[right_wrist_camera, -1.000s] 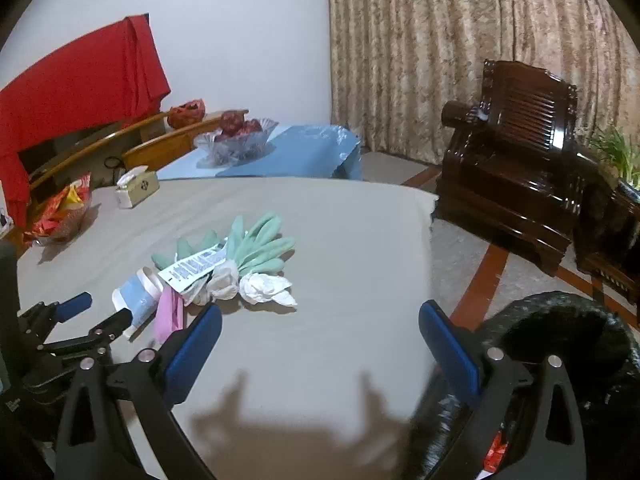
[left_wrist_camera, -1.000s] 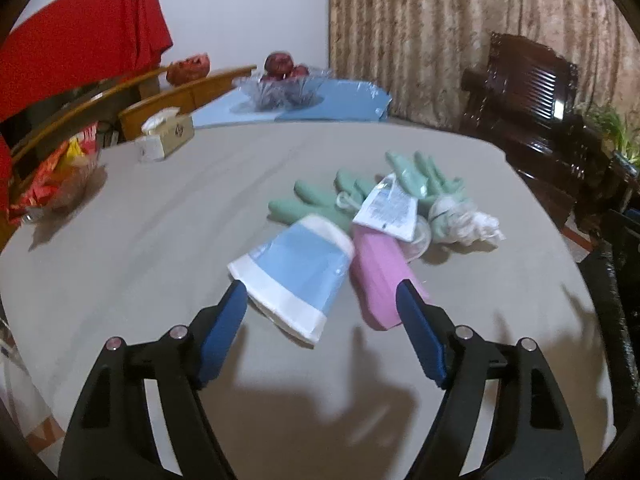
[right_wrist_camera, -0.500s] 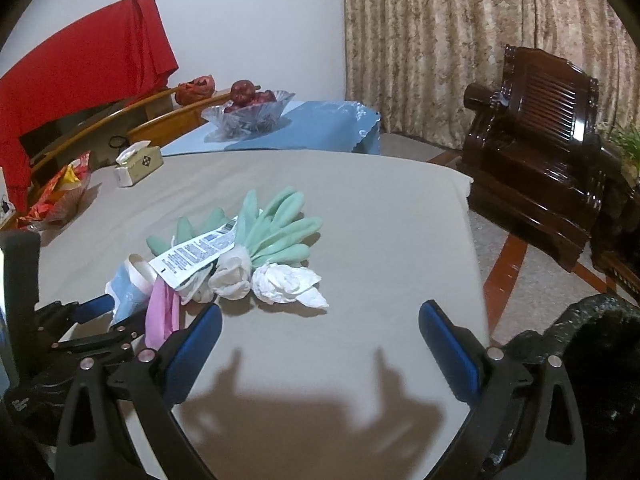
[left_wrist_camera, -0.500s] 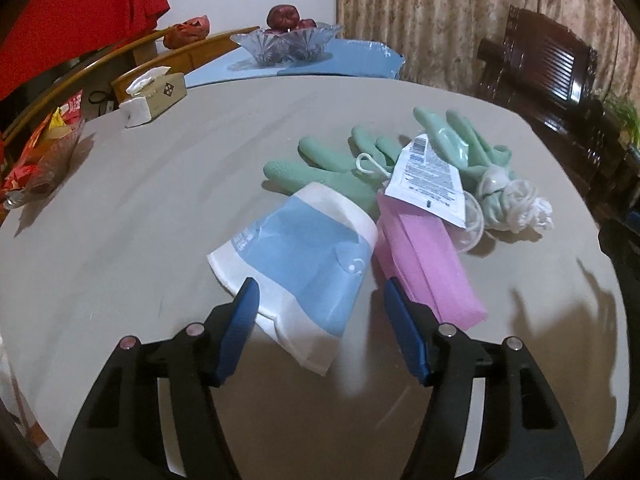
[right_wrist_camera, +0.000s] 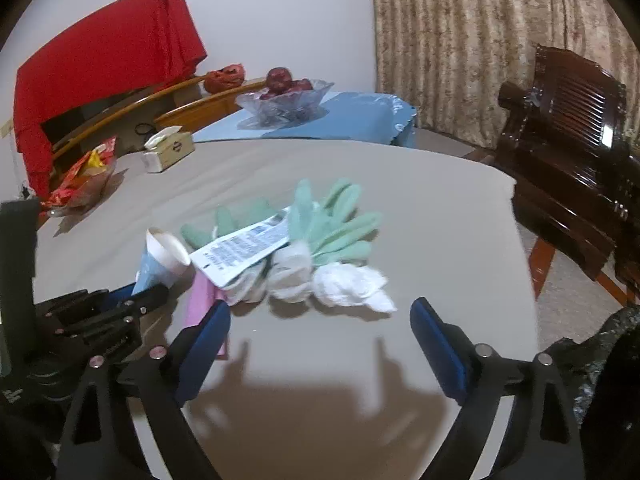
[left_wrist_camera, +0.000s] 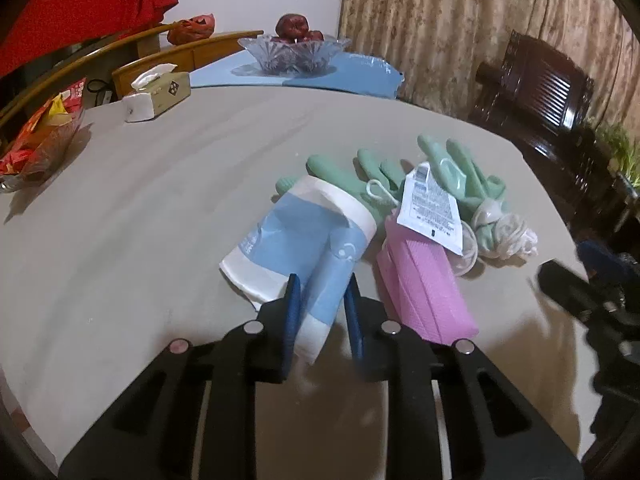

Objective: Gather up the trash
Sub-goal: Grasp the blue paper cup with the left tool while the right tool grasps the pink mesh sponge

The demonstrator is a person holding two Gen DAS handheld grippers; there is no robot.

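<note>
The left gripper (left_wrist_camera: 320, 300) has just been closing its jaws on the near end of the blue-and-white paper cup (left_wrist_camera: 300, 248), which lies flattened on the desk (left_wrist_camera: 140, 220) near its front edge; they now pinch it. Next it likely needs lifting clear and carrying to the black trash bag (right_wrist_camera: 600, 356) off the right edge. The right gripper (right_wrist_camera: 320, 332) hovers with jaws wide, empty, before the white crumpled tissue (right_wrist_camera: 352, 284). Beside the cup lie a pink pack (left_wrist_camera: 424, 284), a printed sachet (left_wrist_camera: 430, 212) and green gloves (left_wrist_camera: 460, 176), close enough to snag.
</note>
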